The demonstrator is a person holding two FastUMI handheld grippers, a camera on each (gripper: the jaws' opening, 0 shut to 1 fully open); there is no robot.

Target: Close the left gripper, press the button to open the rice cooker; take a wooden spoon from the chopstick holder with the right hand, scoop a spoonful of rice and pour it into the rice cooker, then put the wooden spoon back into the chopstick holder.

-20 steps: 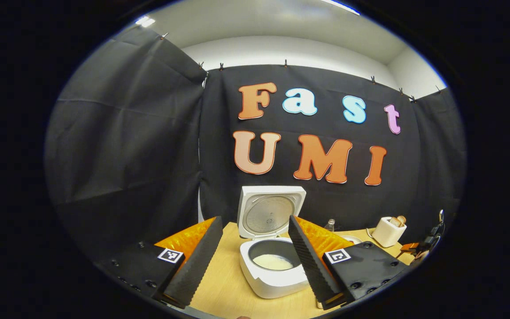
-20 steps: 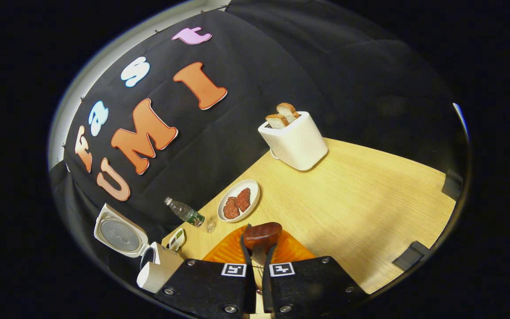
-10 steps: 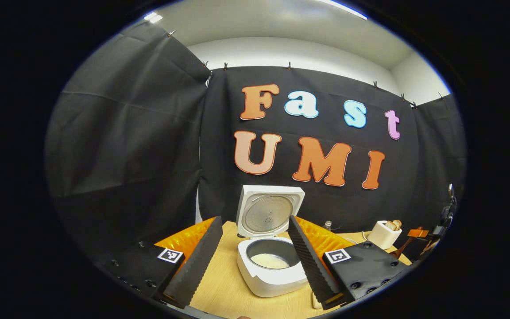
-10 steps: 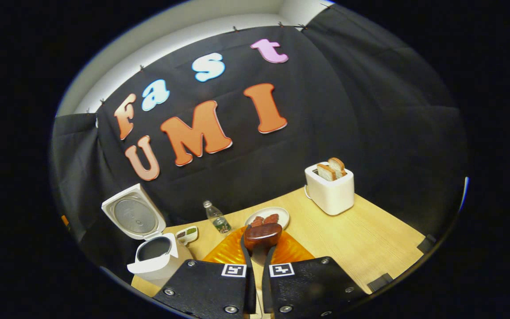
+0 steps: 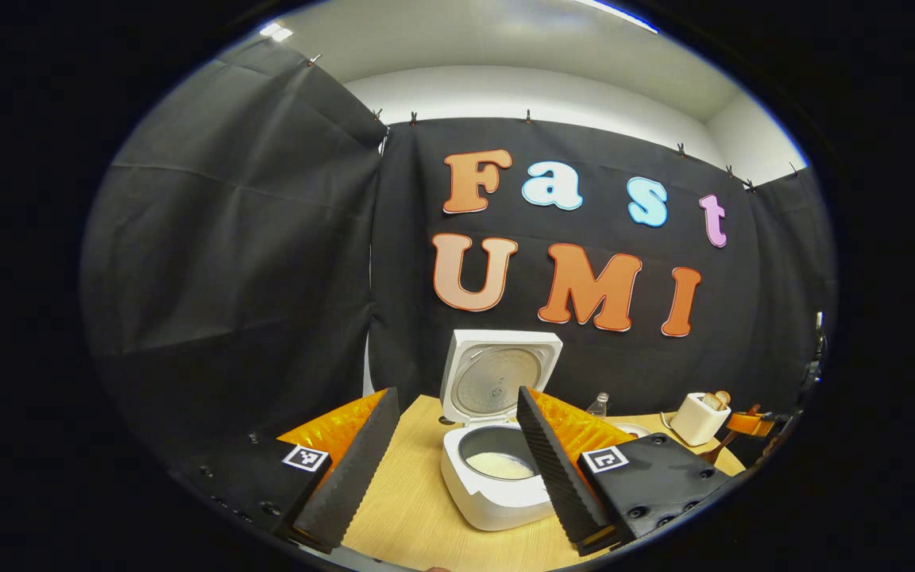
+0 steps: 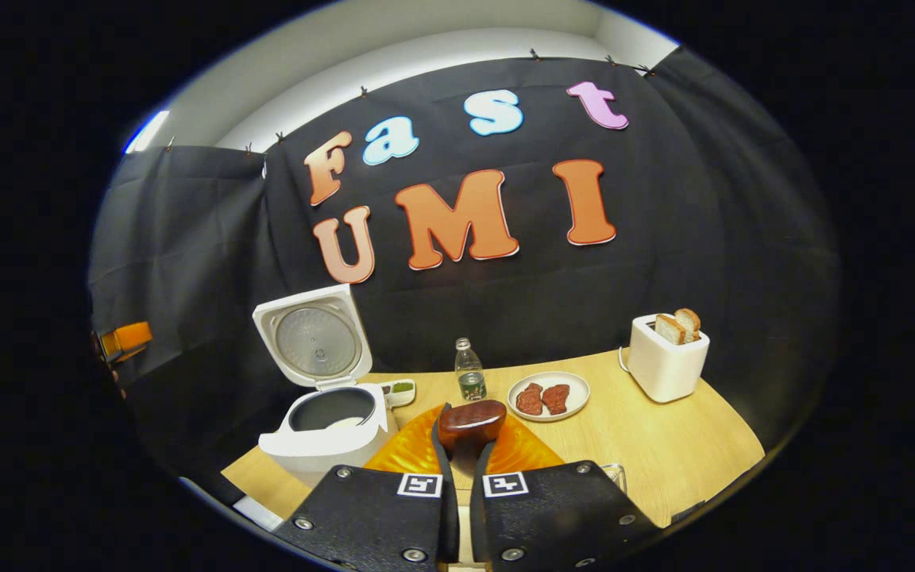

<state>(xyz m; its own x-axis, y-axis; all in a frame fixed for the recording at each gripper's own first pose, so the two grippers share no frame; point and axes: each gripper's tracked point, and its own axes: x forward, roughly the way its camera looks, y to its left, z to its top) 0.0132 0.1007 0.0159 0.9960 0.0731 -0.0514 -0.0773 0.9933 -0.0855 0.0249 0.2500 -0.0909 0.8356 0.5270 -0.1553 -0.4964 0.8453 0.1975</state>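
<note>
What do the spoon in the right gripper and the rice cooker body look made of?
Spoon: likely wood with a glossy dark reddish-brown varnish; a highlight shows on the bowl. Rice cooker: apparently smooth white plastic shell, matte; its inner pot looks like dark-coated metal, though that is uncertain.

Staged recording booth, not a real kitchen: black cloth wall (image 6: 664,262) clipped up under a plain white wall, light wood table (image 6: 664,445) ahead of the jaws set with kitchen props: rice cooker (image 6: 322,429), toaster (image 6: 666,357), plate of meat (image 6: 549,396), water bottle (image 6: 469,372).
</note>
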